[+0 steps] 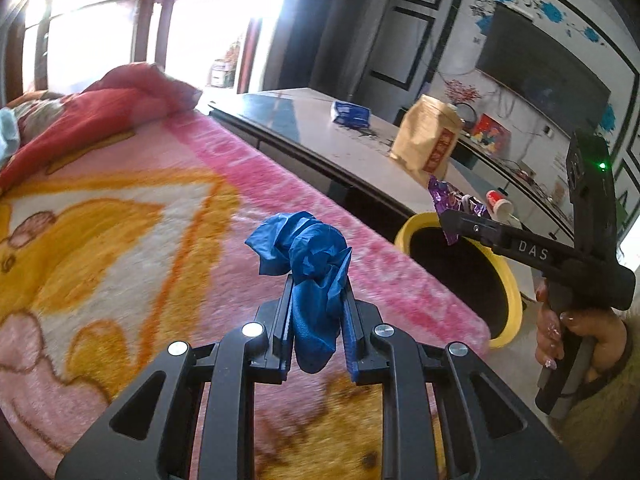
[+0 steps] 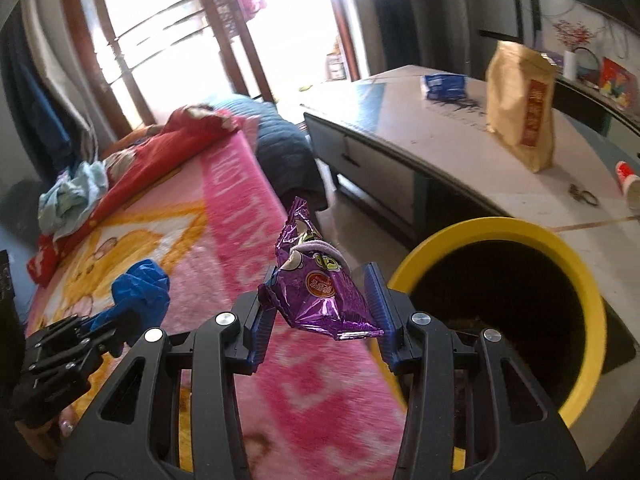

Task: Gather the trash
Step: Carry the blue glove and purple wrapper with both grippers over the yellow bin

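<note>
Nearest to us, our left gripper (image 1: 318, 284) was pinching a crumpled blue glove (image 1: 306, 256), its fingers (image 1: 285, 312) pressed against the bunched material. The glove's long axis ran along the fingers, its bulk bulging out past the tips and a loose end hanging back between them. It hung above the pink blanket (image 1: 132, 216), left of the bin (image 1: 516, 292) and short of the blanket's edge.

Our right gripper (image 2: 322, 288) held a purple wrapper (image 2: 316, 280), its jaws set wide with the pack wedged between them. The wrapper's long axis pointed up and away from us, narrow tip far, flat sealed end near. It sat just left of the bin's (image 2: 532, 228) yellow rim, over the blanket's (image 2: 224, 208) edge; from the left wrist view the wrapper (image 1: 452, 200) showed above the near rim.

The bin's mouth was open and dark, with bare floor (image 2: 360, 216) between it and the table (image 2: 420, 140). Beyond the bin, on the table, stood a tan bag (image 2: 522, 108), and farther off lay a blue packet (image 2: 444, 86). Left of the bin, far along the blanket, lay red cloth (image 2: 160, 152).
</note>
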A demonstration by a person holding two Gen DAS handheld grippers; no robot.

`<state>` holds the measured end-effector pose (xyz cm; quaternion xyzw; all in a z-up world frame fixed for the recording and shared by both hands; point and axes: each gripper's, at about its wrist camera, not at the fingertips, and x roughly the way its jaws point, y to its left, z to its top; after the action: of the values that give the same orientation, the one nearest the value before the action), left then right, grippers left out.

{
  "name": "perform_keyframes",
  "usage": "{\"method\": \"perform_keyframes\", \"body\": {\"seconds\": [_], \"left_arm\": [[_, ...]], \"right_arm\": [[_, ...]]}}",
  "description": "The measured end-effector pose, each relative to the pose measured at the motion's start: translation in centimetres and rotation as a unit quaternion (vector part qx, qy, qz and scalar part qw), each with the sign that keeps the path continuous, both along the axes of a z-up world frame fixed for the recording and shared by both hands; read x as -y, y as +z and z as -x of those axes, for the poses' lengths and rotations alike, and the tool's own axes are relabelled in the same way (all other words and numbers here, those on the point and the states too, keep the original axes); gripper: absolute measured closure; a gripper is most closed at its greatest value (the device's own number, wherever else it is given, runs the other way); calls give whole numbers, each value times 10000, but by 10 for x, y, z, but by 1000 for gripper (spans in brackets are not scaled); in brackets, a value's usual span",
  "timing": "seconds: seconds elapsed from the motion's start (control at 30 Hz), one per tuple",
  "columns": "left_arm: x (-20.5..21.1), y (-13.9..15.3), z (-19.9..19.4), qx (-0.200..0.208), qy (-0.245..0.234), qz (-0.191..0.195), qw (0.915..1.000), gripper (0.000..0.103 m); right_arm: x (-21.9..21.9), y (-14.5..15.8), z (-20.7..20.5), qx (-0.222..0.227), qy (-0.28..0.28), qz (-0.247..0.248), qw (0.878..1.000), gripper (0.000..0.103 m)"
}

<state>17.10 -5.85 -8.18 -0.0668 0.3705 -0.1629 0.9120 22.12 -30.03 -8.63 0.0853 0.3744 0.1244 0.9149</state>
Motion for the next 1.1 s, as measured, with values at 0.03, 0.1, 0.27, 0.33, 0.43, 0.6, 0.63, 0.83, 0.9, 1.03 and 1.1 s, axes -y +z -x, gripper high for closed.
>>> {"method": "perform_keyframes", "body": {"seconds": [0.03, 0.1, 0.27, 0.33, 0.43, 0.6, 0.63, 0.83, 0.9, 1.03, 1.1], "left_arm": [[4, 1, 0, 16, -53, 1, 10000, 84], [10, 3, -2, 31, -132, -2, 9999, 84], [30, 7, -2, 90, -350, -24, 9993, 84], [36, 9, -2, 111, -433, -28, 9990, 84], [48, 11, -2, 136, -568, -45, 9983, 84], [68, 14, -3, 178, -803, -68, 9966, 84], [73, 15, -3, 188, -855, -71, 9961, 84], [101, 16, -6, 272, -1168, -116, 9927, 84], [109, 17, -7, 297, -1256, -125, 9916, 84], [125, 17, -8, 326, -1422, -123, 9892, 84], [132, 16, -9, 335, -1507, -127, 9879, 84]], "right_arm": [[6, 1, 2, 6, -64, -15, 10000, 67], [16, 1, 4, 12, -190, -41, 9998, 67], [38, 2, 9, 25, -483, -91, 9988, 67], [47, 3, 11, 47, -601, -76, 9982, 67], [58, 5, 16, 88, -759, -78, 9970, 67], [75, 5, 21, 77, -991, -84, 9950, 67], [79, 5, 21, 71, -1046, -79, 9945, 67], [101, 0, 27, -34, -1348, -116, 9908, 67], [109, -3, 29, -71, -1444, -129, 9894, 67], [124, -7, 33, -130, -1638, -192, 9862, 67], [132, -10, 36, -161, -1728, -222, 9846, 67]]}}
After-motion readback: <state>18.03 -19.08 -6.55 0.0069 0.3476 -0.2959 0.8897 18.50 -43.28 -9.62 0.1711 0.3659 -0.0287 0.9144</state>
